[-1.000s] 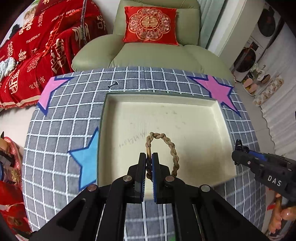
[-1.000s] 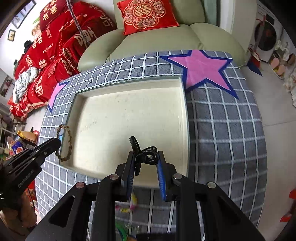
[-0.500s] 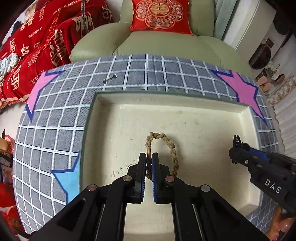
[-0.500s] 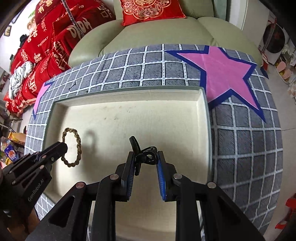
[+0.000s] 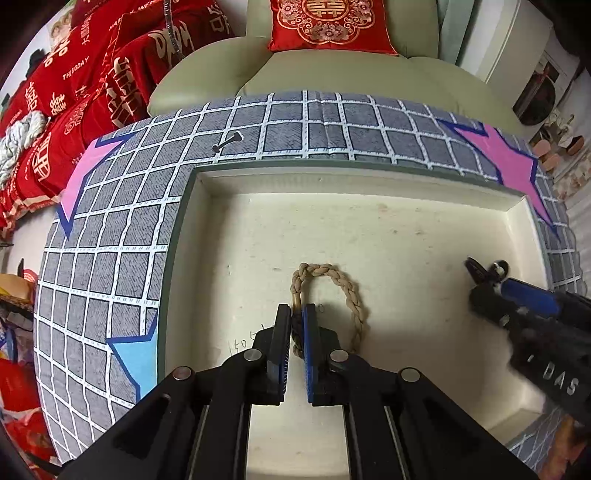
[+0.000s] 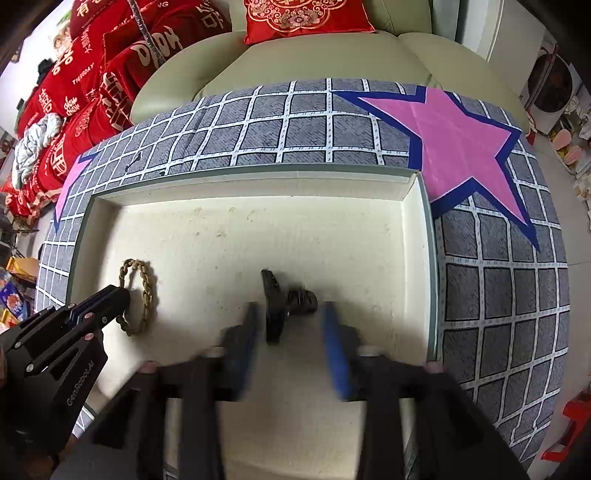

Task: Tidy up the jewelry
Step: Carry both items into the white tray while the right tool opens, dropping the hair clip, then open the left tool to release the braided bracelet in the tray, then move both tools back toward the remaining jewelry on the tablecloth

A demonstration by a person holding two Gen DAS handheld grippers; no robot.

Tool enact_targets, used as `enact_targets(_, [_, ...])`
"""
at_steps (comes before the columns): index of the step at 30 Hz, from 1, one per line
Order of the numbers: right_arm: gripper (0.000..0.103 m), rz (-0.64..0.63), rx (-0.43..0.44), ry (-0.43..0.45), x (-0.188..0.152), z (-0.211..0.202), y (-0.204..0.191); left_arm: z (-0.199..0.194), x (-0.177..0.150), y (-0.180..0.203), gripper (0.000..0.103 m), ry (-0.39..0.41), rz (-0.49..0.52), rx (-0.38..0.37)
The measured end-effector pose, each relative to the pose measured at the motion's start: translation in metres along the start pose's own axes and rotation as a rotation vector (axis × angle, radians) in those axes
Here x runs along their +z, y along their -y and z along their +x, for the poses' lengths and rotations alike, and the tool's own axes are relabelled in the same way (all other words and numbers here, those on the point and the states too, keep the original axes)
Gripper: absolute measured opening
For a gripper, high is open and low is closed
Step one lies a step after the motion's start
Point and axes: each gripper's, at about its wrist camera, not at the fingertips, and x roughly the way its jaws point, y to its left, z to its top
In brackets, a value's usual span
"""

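A cream tray (image 5: 369, 221) lies on the grey checked cloth. My left gripper (image 5: 294, 321) is shut on a braided tan bracelet (image 5: 347, 291) and holds it low over the tray's left half; the bracelet also shows in the right wrist view (image 6: 142, 295). My right gripper (image 6: 290, 317) is open over the tray (image 6: 258, 229), its fingers (image 6: 334, 350) blurred by motion. A black hair clip (image 6: 280, 299) sits between the spread fingers, touching neither. In the left wrist view the clip (image 5: 484, 271) shows at the right gripper's tip.
A small black hairpin (image 5: 227, 142) lies on the cloth behind the tray. Pink stars (image 6: 454, 136) and a blue star (image 5: 136, 354) mark the cloth. A green armchair with a red cushion (image 5: 328, 26) stands behind the table.
My right gripper has opened and let go of the black hair clip over the tray. Both grippers moved further forward over the tray. The left still holds the bracelet.
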Motion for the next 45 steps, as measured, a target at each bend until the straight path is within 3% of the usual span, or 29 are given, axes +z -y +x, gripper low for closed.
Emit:
enact_targets(14, [0.061,0.076,0.050,0.110,-0.012,-0.061,0.009,-0.052,-0.014,-0.002,0.015,0.110,0.011,-0.033])
enact_targets(15, [0.061,0.075,0.052,0.113,-0.014,-0.065,0.008,-0.054,-0.015,-0.002,0.019,0.114,0.011,-0.036])
enact_targets(16, [0.061,0.069,0.050,0.113,-0.017,-0.068,0.006,-0.054,-0.016,-0.002,0.065,0.113,0.015,-0.032])
enact_targets(17, [0.061,0.065,0.046,0.111,-0.019,-0.068,0.004,-0.052,-0.015,-0.002,0.103,0.108,0.014,-0.022])
enact_targets(23, [0.062,0.087,0.021,0.098,-0.030,-0.070,0.006,-0.053,-0.019,-0.004,0.103,0.124,0.014,-0.009])
enact_targets(27, [0.075,0.090,0.012,0.108,-0.038,-0.079,0.009,-0.067,-0.035,-0.007,0.103,0.149,0.027,0.003])
enact_targets(30, [0.079,0.104,0.020,0.113,-0.047,-0.087,0.010,-0.080,-0.051,-0.015,0.103,0.151,0.016,-0.005])
enact_targets(36, [0.087,0.121,0.044,0.109,-0.077,-0.103,0.006,-0.102,-0.096,-0.035,0.103,0.111,-0.009,-0.012])
enact_targets(41, [0.089,0.155,0.071,0.101,-0.112,-0.119,0.008,-0.118,-0.141,-0.053,0.103,0.094,-0.018,0.055])
enact_targets(45, [0.089,0.170,0.073,0.089,-0.142,-0.130,0.009,-0.122,-0.173,-0.069,0.103,0.047,-0.018,0.057])
